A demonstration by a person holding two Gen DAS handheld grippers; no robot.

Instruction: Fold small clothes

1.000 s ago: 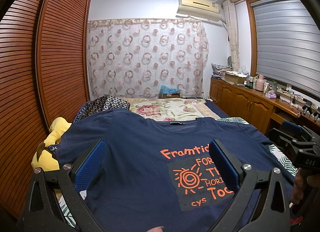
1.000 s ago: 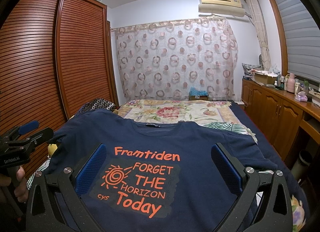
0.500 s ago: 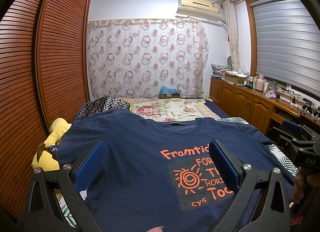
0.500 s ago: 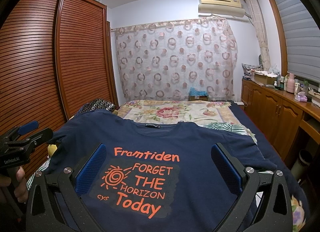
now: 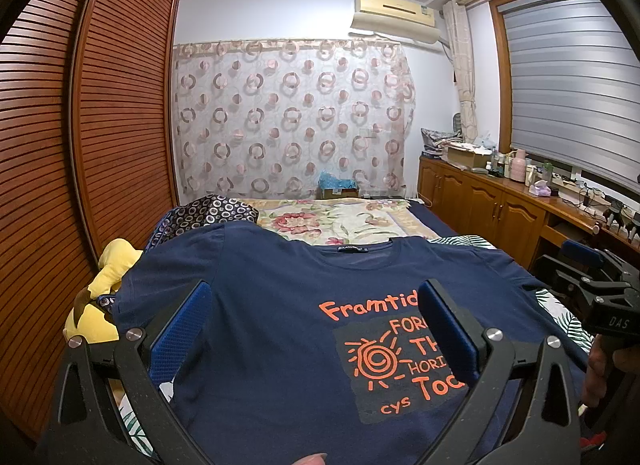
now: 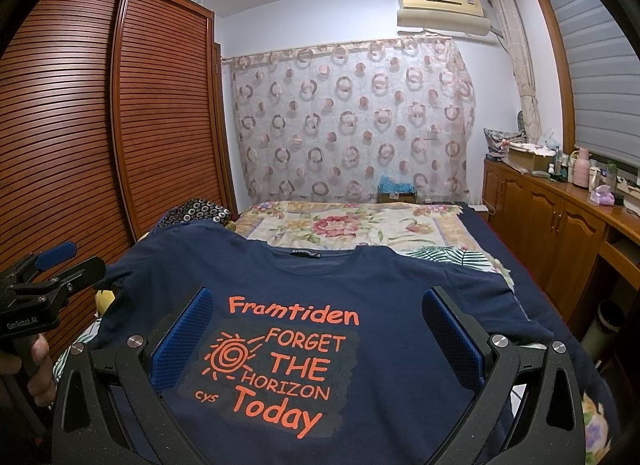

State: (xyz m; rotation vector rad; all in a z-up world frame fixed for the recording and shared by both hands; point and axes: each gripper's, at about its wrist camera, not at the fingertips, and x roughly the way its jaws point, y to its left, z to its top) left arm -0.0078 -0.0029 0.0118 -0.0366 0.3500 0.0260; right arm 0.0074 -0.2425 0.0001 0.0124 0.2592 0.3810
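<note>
Slatted wooden wardrobe (image 6: 80, 137) down the left, circle-print curtain (image 6: 352, 117) at the back with an AC unit (image 6: 442, 13) above. Floral bedspread (image 6: 352, 227), yellow plush (image 5: 108, 289), cluttered wooden cabinets (image 6: 552, 221) on the right.

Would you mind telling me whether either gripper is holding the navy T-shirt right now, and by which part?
Nothing is held: the left gripper and right gripper are open above the navy T-shirt, which lies flat.

The left gripper (image 5: 314, 307) has its two blue-padded fingers (image 5: 182, 331) spread wide apart and holds nothing. The right gripper (image 6: 318, 315) is also spread wide, with nothing between its pads. A hand (image 6: 38, 373) grips the handle of the left gripper.
</note>
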